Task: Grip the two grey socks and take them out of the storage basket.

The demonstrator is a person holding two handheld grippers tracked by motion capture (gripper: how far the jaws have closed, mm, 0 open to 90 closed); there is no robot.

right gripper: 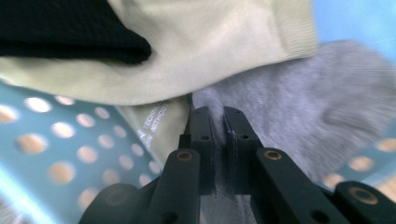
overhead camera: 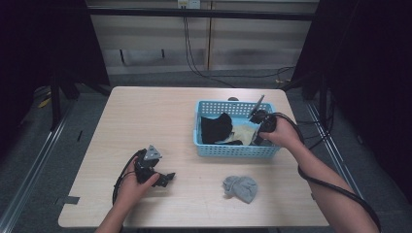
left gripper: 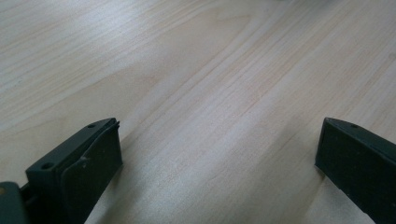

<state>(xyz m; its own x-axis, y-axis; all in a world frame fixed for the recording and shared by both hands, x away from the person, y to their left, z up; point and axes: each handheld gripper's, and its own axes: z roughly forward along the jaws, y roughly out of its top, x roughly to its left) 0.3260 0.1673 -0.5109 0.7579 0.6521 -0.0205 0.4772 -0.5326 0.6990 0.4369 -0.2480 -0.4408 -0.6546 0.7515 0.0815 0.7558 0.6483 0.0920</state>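
Observation:
A blue plastic basket (overhead camera: 233,151) stands right of the table's middle and holds a black cloth (overhead camera: 216,127) and a cream sock (overhead camera: 245,133). My right gripper (overhead camera: 256,140) points down into its right end. In the right gripper view the right gripper (right gripper: 215,116) is shut on a fold of a grey sock (right gripper: 289,116) that lies beside the cream sock (right gripper: 210,51) and the black cloth (right gripper: 65,28). My left gripper (overhead camera: 167,178) rests low over the table at the front left. In the left gripper view the left gripper (left gripper: 219,135) is open with bare wood between its jaws.
A second grey sock (overhead camera: 241,188) lies bunched on the table (overhead camera: 145,121) in front of the basket. The perforated basket floor (right gripper: 56,149) shows under the socks. Cables trail from both grippers, and dark stands flank the table.

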